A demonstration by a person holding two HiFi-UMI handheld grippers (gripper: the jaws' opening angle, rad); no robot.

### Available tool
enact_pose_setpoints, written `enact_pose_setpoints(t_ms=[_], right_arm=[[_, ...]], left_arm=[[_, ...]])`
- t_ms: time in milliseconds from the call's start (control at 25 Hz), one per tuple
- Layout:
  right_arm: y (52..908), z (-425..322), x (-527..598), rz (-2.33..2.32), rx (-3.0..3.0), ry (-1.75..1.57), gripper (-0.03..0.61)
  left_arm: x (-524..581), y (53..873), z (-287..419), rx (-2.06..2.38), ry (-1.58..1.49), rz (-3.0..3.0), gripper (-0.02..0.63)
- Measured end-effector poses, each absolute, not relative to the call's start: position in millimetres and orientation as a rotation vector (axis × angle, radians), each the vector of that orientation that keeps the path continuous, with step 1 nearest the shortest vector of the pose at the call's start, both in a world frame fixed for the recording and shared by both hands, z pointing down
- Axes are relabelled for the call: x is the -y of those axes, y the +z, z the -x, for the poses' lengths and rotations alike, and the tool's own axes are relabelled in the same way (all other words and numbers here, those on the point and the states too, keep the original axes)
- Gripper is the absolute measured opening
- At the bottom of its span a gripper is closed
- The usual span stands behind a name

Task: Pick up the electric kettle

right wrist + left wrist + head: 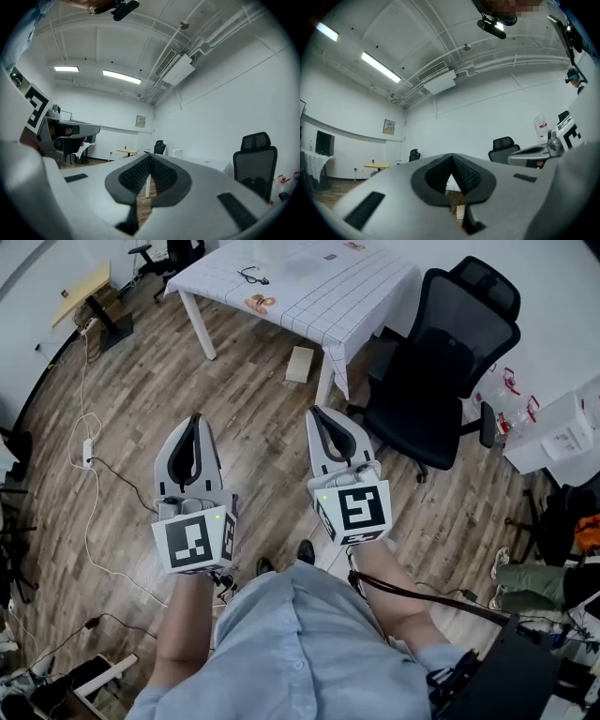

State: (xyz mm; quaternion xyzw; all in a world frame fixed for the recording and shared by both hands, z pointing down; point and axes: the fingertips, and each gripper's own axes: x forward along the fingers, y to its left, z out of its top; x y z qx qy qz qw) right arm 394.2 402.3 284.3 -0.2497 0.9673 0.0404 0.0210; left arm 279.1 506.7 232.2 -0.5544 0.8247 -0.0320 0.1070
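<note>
While we are standing on the wooden floor (pixel 141 381), we are looking steeply down past our pale blue shirt (pixel 281 643) and bare forearms at the two grippers, which we are holding out side by side at mid-frame, well apart from each other. The left gripper (pixel 196 418) is showing its jaws together, the tips meeting and nothing between them; the left gripper view is giving the same closed tips (pixel 451 154). The right gripper (pixel 314 411) is likewise pressing its jaws together on nothing, as its own view (pixel 150 156) is showing.

At the left edge a white power strip (pixel 87 452) is lying on the boards with its cable trailing away. Right of the grippers a black office chair (pixel 441 362) is standing near a white table (pixel 356 296) covered in a grid cloth. A small box (pixel 300 364) is sitting on the floor under the table, and a pair of glasses (pixel 251 277) is lying on top. At the frame's top edge a pale object (pixel 272 251) is standing on the table, cut off; whether it is the electric kettle we cannot tell. Both grippers are hanging well short of that table.
</note>
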Motion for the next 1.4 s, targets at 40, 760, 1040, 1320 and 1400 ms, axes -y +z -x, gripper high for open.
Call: enact_pose_setpoints(t_ms=[40, 760, 1040, 1320, 1400], right_arm=[[285.4, -393.4, -397.0, 0.777, -3.002, 0.123, 0.002], [307.8, -289.0, -277.1, 0.800, -3.012, 0.141, 0.002], [297.2, -192.6, -206.7, 0.857, -2.990, 0.130, 0.002], [273.1, -129.0, -172.6, 0.900, -2.957, 0.147, 0.002], [269.3, -119.5, -165.0, 0.910, -2.954, 0.160, 0.002]], left_arm=[[-502.7, 232.9, -278.2, -2.439, -0.090, 1.629, 0.000], [-396.1, 267.9, -178.4, -2.515, -0.083, 1.623, 0.000], [-334.2, 258.7, -82.7, -2.490, -0.099, 1.660, 0.000], [-299.1, 240.7, -14.0, -2.450, -0.067, 1.691, 0.000], [-288.5, 237.6, -4.1, -2.434, -0.052, 1.708, 0.000]])
